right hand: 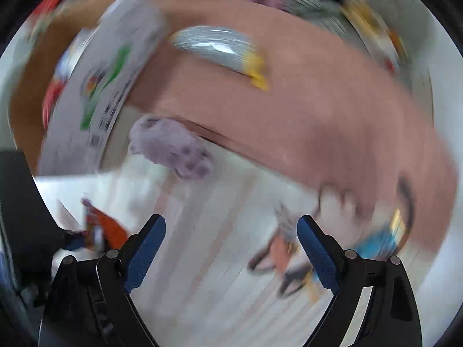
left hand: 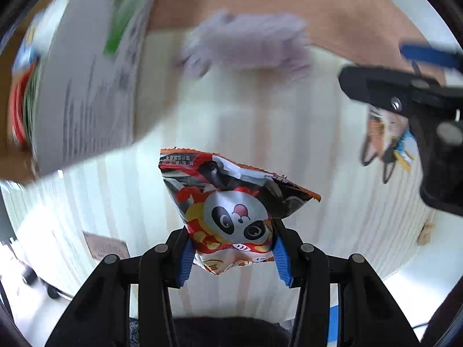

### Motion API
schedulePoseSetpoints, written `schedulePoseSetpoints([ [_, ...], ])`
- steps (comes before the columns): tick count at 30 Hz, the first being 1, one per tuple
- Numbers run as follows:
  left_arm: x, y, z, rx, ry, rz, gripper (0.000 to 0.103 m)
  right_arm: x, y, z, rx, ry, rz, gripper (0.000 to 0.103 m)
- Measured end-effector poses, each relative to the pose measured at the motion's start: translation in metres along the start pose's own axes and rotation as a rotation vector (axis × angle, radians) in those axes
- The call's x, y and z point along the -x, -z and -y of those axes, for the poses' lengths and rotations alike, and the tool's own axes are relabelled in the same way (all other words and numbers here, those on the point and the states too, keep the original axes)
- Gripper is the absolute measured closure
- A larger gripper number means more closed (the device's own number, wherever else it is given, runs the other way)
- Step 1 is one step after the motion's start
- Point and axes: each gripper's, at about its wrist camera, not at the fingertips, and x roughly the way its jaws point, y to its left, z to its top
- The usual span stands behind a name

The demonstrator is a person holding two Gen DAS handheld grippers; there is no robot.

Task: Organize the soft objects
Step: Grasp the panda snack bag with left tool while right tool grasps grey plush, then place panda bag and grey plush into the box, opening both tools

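Blue-padded fingers of your left gripper are clamped on the lower end of a panda-print snack packet, held above the striped tablecloth; a lilac plush toy lies far ahead and a fox plush sits to the right under your other tool. From the right wrist, badly blurred, your right gripper stands wide apart holding nothing, the fox plush just beside its right finger.

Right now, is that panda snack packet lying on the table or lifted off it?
Lifted. The panda snack packet is pinched at its lower end between the left gripper's blue fingers, above the striped tablecloth.
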Motion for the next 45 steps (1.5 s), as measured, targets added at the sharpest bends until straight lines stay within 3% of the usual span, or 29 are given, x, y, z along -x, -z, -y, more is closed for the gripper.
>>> schedulePoseSetpoints([
  [1, -0.003, 0.002, -0.008, 0.018, 0.002, -0.002, 0.060, -0.006, -0.011, -0.018, 0.114, 0.023, 0.003, 0.009],
  [3, -0.007, 0.004, -0.022, 0.054, 0.014, -0.007, 0.060, -0.019, -0.025, -0.035, 0.207, 0.028, -0.039, 0.010],
  [9, -0.017, 0.012, -0.046, 0.120, 0.048, -0.012, 0.060, -0.064, -0.061, -0.059, 0.383, 0.088, -0.097, 0.013],
  [12, -0.017, 0.001, -0.047, 0.126, 0.055, -0.014, 0.060, -0.079, -0.071, -0.067, 0.441, 0.100, -0.117, 0.016],
  [17, -0.016, 0.006, -0.043, 0.114, 0.049, 0.006, 0.060, -0.088, -0.086, -0.074, 0.467, 0.067, -0.157, 0.041],
  [18, -0.010, -0.003, -0.032, 0.109, 0.046, 0.008, 0.060, -0.087, -0.088, -0.071, 0.448, 0.067, -0.163, 0.053],
  [20, -0.004, 0.001, -0.031, 0.093, 0.040, 0.016, 0.060, -0.085, -0.095, -0.064, 0.362, 0.062, -0.186, 0.059],
  [23, 0.012, 0.004, -0.023, 0.055, 0.021, 0.047, 0.060, -0.080, -0.089, -0.037, 0.200, 0.037, -0.206, 0.061],
  [25, 0.027, 0.006, -0.016, 0.018, 0.012, 0.075, 0.060, -0.077, -0.078, -0.009, 0.001, 0.037, -0.241, 0.061],
  [26, 0.036, 0.008, -0.013, -0.010, 0.002, 0.100, 0.060, -0.075, -0.070, 0.006, -0.122, -0.003, -0.273, 0.061],
  [27, 0.047, 0.010, -0.011, -0.034, -0.010, 0.122, 0.060, -0.069, -0.060, 0.020, -0.230, -0.072, -0.269, 0.061],
  [31, 0.091, 0.012, -0.021, -0.096, -0.028, 0.207, 0.060, -0.029, -0.040, 0.041, -0.419, -0.158, -0.161, 0.061],
  [38, 0.190, 0.005, -0.080, -0.143, -0.045, 0.365, 0.060, 0.074, -0.022, 0.014, -0.510, -0.245, 0.071, 0.061],
  [40, 0.212, 0.000, -0.105, -0.137, -0.048, 0.389, 0.060, 0.097, -0.014, -0.027, -0.524, -0.273, 0.134, 0.061],
  [45, 0.246, -0.036, -0.174, -0.105, -0.106, 0.418, 0.060, 0.131, -0.039, -0.087, -0.549, -0.323, 0.210, 0.061],
])
